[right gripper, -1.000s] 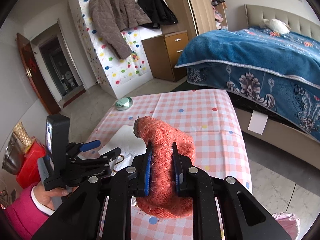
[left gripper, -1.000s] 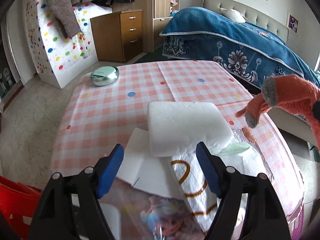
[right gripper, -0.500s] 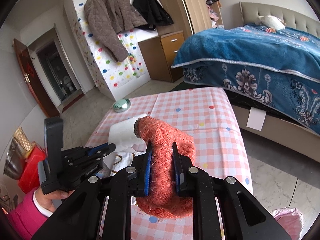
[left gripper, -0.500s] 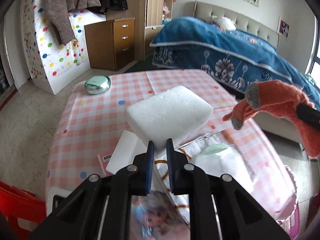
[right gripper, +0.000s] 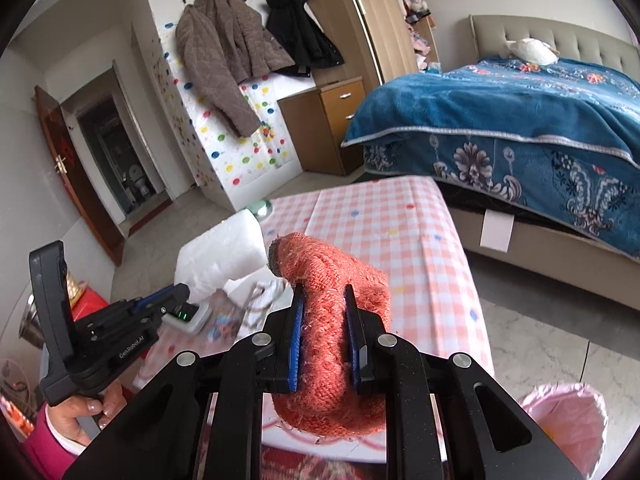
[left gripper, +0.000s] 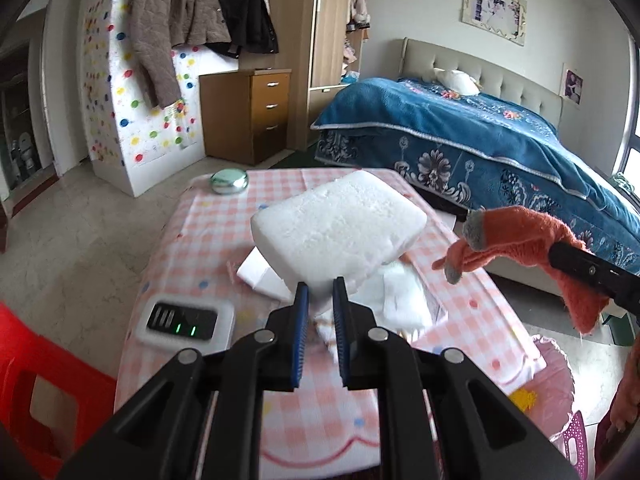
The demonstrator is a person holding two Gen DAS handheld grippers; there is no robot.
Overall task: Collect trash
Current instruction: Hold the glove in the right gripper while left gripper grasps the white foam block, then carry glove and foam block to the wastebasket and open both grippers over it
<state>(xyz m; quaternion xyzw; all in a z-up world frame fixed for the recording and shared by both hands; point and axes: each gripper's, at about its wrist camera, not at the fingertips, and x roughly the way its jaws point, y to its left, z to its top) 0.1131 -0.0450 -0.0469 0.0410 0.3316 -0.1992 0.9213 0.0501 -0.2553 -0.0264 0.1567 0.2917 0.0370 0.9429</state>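
My left gripper (left gripper: 320, 292) is shut on the near edge of a white foam block (left gripper: 340, 228) and holds it lifted above the pink checked table (left gripper: 192, 232). The block also shows in the right wrist view (right gripper: 224, 252), with the left gripper (right gripper: 176, 292) below it. My right gripper (right gripper: 323, 300) is shut on an orange knitted glove (right gripper: 332, 276), held above the table's right side. The glove also shows in the left wrist view (left gripper: 532, 236). White paper and wrappers (left gripper: 400, 296) lie on the table under the block.
A pink-lined trash bin (right gripper: 568, 420) stands on the floor at the table's near right corner. A white device with green lights (left gripper: 184, 320) and a green round tin (left gripper: 229, 181) sit on the table. A red stool (left gripper: 36, 380) is at the left, a bed (left gripper: 480, 148) to the right.
My left gripper closed on the foam block and lifted it off the pile, pulling back from the table. The right gripper kept its hold on the glove and barely moved.
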